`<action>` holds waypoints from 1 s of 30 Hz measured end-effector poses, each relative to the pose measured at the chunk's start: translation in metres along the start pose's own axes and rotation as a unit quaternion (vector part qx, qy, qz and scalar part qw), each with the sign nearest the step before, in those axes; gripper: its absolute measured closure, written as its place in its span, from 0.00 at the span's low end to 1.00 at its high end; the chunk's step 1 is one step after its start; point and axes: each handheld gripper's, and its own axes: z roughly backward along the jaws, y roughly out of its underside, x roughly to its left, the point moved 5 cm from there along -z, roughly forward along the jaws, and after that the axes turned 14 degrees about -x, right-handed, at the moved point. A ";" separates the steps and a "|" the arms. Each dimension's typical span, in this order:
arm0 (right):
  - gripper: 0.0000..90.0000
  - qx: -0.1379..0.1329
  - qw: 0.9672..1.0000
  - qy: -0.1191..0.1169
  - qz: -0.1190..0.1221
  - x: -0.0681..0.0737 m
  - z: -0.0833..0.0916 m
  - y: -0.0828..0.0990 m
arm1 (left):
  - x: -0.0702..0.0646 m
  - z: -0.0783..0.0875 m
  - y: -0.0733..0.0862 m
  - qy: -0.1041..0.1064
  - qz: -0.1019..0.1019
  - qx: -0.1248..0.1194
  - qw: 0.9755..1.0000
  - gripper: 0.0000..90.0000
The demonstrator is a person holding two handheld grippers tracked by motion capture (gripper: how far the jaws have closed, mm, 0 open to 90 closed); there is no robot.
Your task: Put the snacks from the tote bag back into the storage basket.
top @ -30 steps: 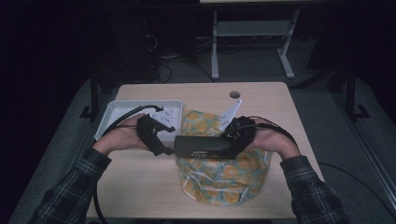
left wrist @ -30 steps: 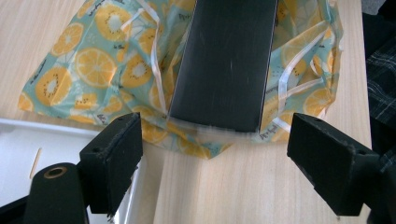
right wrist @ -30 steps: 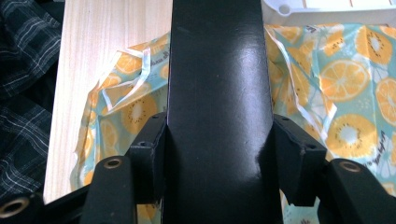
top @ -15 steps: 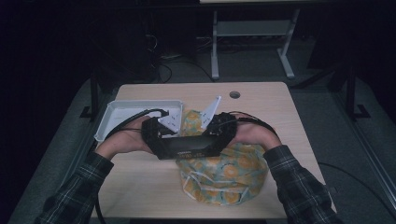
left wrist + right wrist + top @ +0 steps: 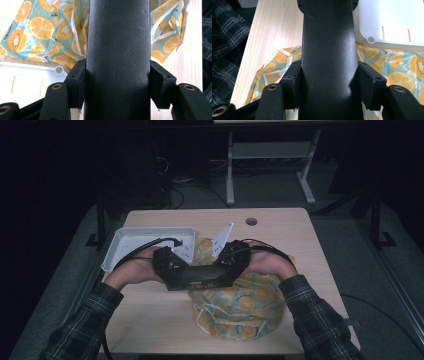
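Dim room, grey carpet floor (image 5: 360, 270), light wooden table (image 5: 280, 225), metal stand (image 5: 270, 165) behind

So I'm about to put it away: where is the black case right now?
In the high view the black case sits mid-table, clamped at its ends by the left gripper and right gripper, above the fruit-print cloth, beside the white tray.

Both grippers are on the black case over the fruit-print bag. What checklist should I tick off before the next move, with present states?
1. Left gripper on the flat black rectangular case: ok; its jaws have just been closing, and the case sits between them in the left gripper view.
2. Right gripper clamps the other end: ok.
3. Case level between the hands: ok.
4. Orange-print fabric drawstring bag below the case: ok.
5. Bag mouth open: cannot tell.
6. White plastic tray apart from the case: ok.
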 end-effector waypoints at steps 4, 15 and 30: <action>0.47 0.002 1.000 0.000 -0.001 0.000 -0.001 -0.001 | 0.000 -0.001 0.001 0.004 0.000 0.004 1.000 0.46; 0.41 0.001 1.000 0.000 -0.014 0.001 -0.004 -0.002 | 0.002 0.003 0.002 0.015 -0.004 0.008 1.000 0.47; 0.19 -0.067 0.994 0.056 -0.058 -0.001 0.023 0.011 | 0.008 0.013 0.004 0.022 -0.004 0.013 1.000 0.47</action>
